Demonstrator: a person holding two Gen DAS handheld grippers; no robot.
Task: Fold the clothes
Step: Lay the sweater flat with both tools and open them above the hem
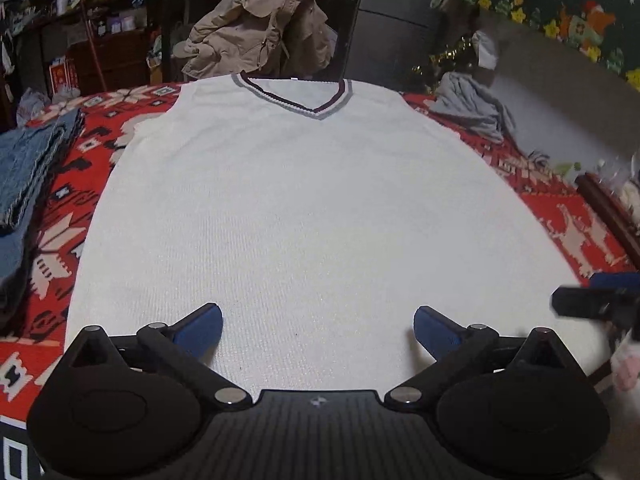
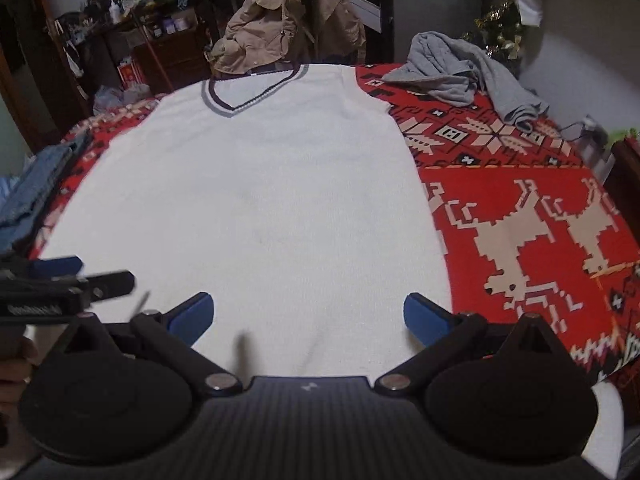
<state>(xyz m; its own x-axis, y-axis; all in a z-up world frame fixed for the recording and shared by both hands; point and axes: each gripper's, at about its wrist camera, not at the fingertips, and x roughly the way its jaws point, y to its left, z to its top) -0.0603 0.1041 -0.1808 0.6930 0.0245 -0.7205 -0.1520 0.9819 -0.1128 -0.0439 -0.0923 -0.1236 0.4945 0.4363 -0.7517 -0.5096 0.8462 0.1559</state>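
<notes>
White knit vest (image 1: 304, 208), flat across frame centre on red patterned blanket (image 1: 560, 216): soft, light, limp; best taken at hem corners; left gripper (image 1: 318, 330) and right gripper (image 2: 308, 316) spread wide, empty.

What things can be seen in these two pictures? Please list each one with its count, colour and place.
vest: one, white with a grey and dark V-neck, spread flat on the blanket
blanket: one, red with pale deer and snowflake patterns, under the vest
grey garment: one, crumpled on the blanket's far right corner
denim clothes: blue, piled at the blanket's left edge
jacket: one, beige, draped behind the vest's collar
shelves: dark, cluttered, far left
left gripper: black with blue pads, open above the vest's near hem
right gripper: same colours, open above the hem
</notes>
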